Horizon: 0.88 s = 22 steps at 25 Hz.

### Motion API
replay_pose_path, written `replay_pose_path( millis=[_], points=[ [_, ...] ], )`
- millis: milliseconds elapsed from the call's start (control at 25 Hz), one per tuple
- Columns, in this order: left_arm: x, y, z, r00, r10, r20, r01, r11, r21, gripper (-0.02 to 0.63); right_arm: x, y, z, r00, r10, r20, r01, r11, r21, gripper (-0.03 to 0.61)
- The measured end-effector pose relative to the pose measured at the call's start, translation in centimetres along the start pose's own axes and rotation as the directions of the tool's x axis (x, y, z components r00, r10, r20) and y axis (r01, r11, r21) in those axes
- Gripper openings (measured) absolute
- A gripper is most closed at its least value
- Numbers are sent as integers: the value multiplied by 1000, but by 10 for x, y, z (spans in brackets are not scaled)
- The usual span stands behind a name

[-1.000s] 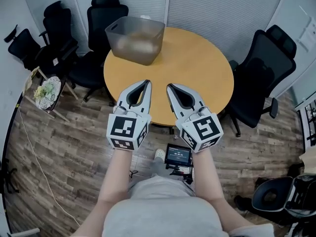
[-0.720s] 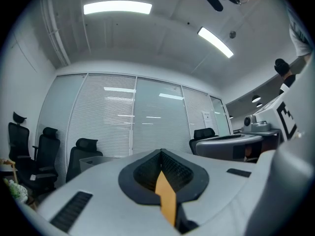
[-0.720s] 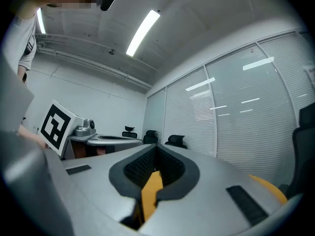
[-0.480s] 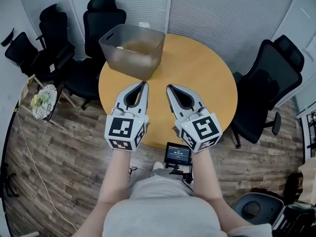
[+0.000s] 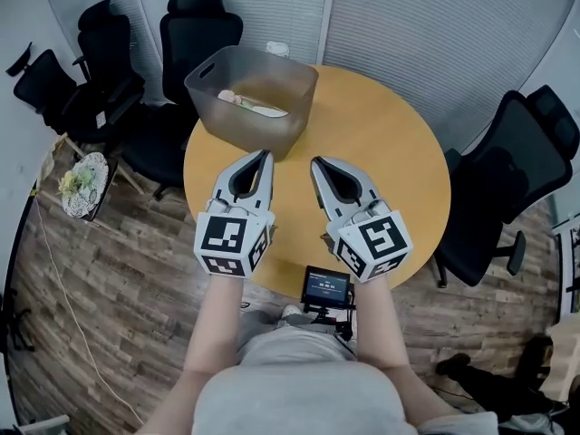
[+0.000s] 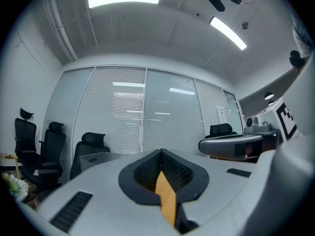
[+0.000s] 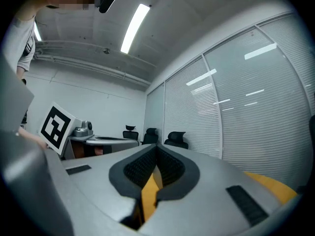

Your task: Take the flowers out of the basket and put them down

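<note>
A translucent grey basket (image 5: pixel 258 107) stands at the far left of the round wooden table (image 5: pixel 381 143). Pale flowers (image 5: pixel 256 107) lie in its bottom. My left gripper (image 5: pixel 266 154) and right gripper (image 5: pixel 316 162) hover side by side over the near part of the table, pointing toward the basket and well short of it. Both are shut with nothing between the jaws. The left gripper view looks along its closed jaws (image 6: pixel 161 152) and shows the basket (image 6: pixel 95 159) low at the left. In the right gripper view the closed jaws (image 7: pixel 156 147) point toward the blinds.
Black office chairs (image 5: pixel 195 25) ring the table at the left, back and right (image 5: pixel 517 170). A small stand holding a bunch of flowers (image 5: pixel 82 175) sits on the wood floor at the left. A white object (image 5: pixel 277 50) stands behind the basket. A small screen (image 5: pixel 326 287) hangs at my waist.
The head view has shifted, and the basket now sits a little nearer with the flowers showing inside it. Both grippers keep their pose and stay shut.
</note>
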<state>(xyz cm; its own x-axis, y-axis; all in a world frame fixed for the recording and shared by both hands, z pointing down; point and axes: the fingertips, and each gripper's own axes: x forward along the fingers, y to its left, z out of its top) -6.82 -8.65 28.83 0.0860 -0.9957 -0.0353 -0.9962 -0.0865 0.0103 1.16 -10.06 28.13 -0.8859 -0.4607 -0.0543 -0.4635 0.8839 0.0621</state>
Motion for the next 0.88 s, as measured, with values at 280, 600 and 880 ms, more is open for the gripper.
replay_pose_path(
  millis=[280,600,880],
  points=[
    [10,32,-22,999,19,-43,-21,999,-37,3,32,-2,-18,1000,-16,-9,16,1000,16,25],
    [41,76,-22,998,-34,-49,33,999,-36,3,79,-9,-23,999,-47,-19,48,999,18,25],
    [72,120,-18,997,-72,-43,70,997,-43,3,127,-24,-19,996,-84,-29,85,996,5,25]
  ],
)
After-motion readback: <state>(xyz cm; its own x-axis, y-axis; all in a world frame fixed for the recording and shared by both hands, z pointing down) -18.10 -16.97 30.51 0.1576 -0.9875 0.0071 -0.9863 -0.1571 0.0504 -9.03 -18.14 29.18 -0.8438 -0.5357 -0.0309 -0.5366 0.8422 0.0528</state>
